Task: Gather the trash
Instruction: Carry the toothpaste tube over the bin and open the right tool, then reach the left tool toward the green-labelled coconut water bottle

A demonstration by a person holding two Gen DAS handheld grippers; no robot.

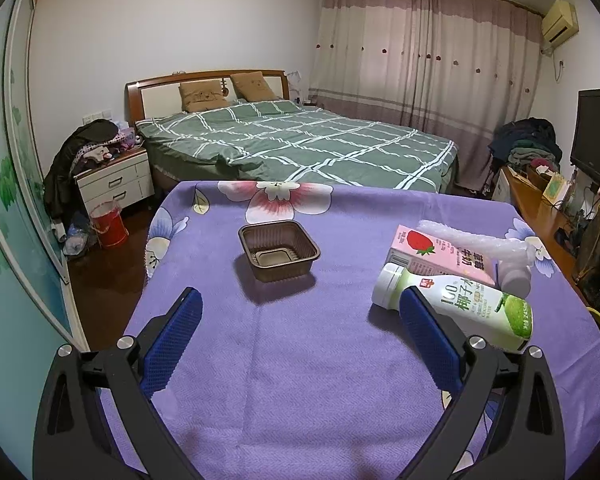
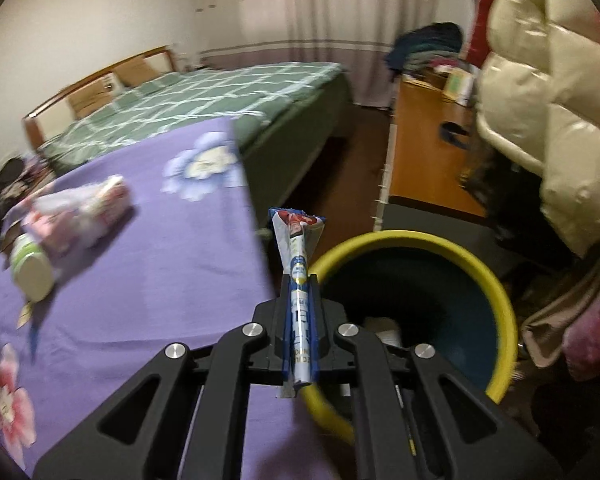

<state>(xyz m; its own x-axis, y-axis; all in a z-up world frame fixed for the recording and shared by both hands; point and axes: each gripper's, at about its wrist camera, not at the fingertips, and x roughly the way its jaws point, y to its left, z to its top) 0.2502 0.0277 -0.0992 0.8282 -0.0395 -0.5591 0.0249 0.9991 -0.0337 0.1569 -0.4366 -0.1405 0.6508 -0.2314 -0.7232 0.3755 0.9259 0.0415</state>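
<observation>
- My right gripper [image 2: 300,280] has its jaws pressed tight on a long, flattened wrapper [image 2: 298,264], blue and white with a red picture at the far end. The wrapper runs lengthwise between the blue pads and sticks out past the fingertips, its far end fanned open.
- The clamped wrapper hangs over the near rim of a waste bin [image 2: 496,276] with a yellow lip and a dark blue inside. The bin stands on the floor just beside the table's edge, and I can see something pale lying at its bottom, too blurred to identify.
- My left gripper [image 1: 300,312] is spread wide and grips nothing. It sits low over the purple flowered tablecloth [image 1: 300,360], blue pads [image 1: 172,332] well apart.
- Its right finger lies in front of a white and green bottle [image 1: 476,304] with a white cap, lying on its side; I cannot tell whether they touch.
- Just behind the bottle lies a pink strawberry milk carton [image 1: 432,252], also on its side and touching the bottle, with a white crumpled piece of packaging [image 1: 476,244] resting behind it.
- Further out, near the middle of the table, a brown plastic tray [image 1: 278,250] stands upright and apart from the rest.
- Beyond the table I see a bed [image 1: 300,140] with a green checked cover, and a red bucket [image 1: 108,226] on the floor by the nightstand.
</observation>
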